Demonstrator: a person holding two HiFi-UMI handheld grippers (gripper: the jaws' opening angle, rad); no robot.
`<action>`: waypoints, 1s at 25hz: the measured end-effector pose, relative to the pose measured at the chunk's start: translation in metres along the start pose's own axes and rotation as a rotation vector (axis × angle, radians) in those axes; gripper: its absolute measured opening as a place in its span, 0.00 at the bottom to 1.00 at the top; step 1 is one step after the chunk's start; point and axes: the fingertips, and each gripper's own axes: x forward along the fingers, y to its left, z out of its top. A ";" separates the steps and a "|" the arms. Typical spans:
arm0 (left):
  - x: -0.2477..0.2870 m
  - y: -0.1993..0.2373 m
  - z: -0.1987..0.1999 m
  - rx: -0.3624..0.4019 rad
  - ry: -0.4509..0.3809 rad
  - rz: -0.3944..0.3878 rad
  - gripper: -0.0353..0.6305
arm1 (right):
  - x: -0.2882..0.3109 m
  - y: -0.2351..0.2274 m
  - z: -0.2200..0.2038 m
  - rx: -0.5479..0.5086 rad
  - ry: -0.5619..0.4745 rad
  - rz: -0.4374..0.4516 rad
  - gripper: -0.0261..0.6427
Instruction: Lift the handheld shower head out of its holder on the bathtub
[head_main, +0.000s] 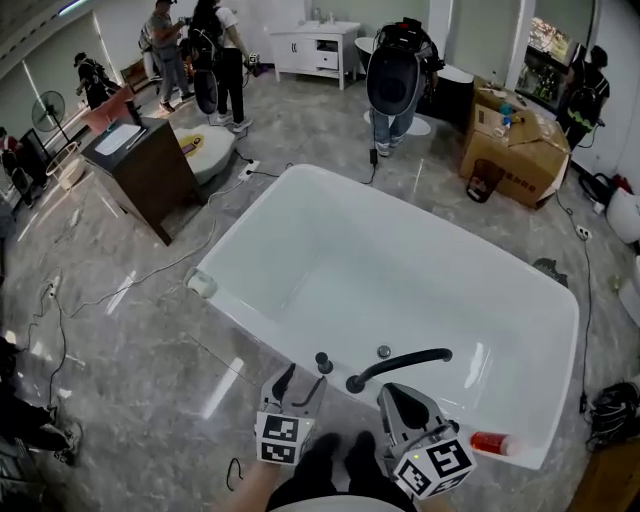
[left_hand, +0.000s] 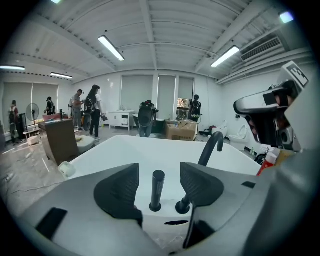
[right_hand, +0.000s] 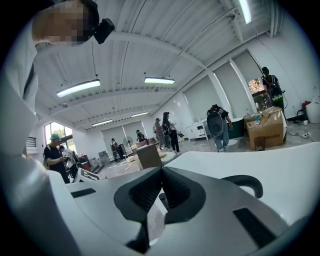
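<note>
1. Bathtub (head_main: 300, 190): white, standing on a grey floor. On its left rim rests a small pale roll (head_main: 201, 284).

2. Left tongs (head_main: 305, 376): positioned at the near rim of the bathtub and angled downward. The left gripper view shows the 2 jaws wide apart and gripping nothing. No pad touches any object.

3. Handheld shower head (left_hand: 157, 189): a black cylinder, upright, seated in its holder on the near rim. In the left gripper view it appears in the gap between the 2 jaws, with clear space on both sides. In the head view it stands just beyond the left tongs' tips.

4. Knob (head_main: 384, 352): a small round fitting on the same rim, to the right of the shower head and apart from it.

5. Faucet spout (head_main: 400, 364): black and curved. Its round base sits on the rim just right of the shower head, and the spout arches out over the basin.

6. Right tongs (head_main: 398, 400): located just right of the faucet base, near the rim. The right gripper view shows the 2 jaws closed together with nothing between them.

7. Red bottle (head_main: 490, 442): lying on the near rim to the right of the right tongs, well apart from the shower head.
</note>
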 end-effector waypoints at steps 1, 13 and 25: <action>0.006 -0.003 -0.004 -0.004 0.003 0.003 0.45 | 0.003 -0.003 -0.002 -0.005 0.007 0.017 0.05; 0.064 0.011 -0.039 -0.014 0.022 0.069 0.45 | 0.047 -0.016 -0.033 -0.014 0.084 0.155 0.05; 0.140 0.030 -0.106 -0.046 0.091 0.071 0.45 | 0.077 -0.048 -0.080 0.003 0.136 0.159 0.05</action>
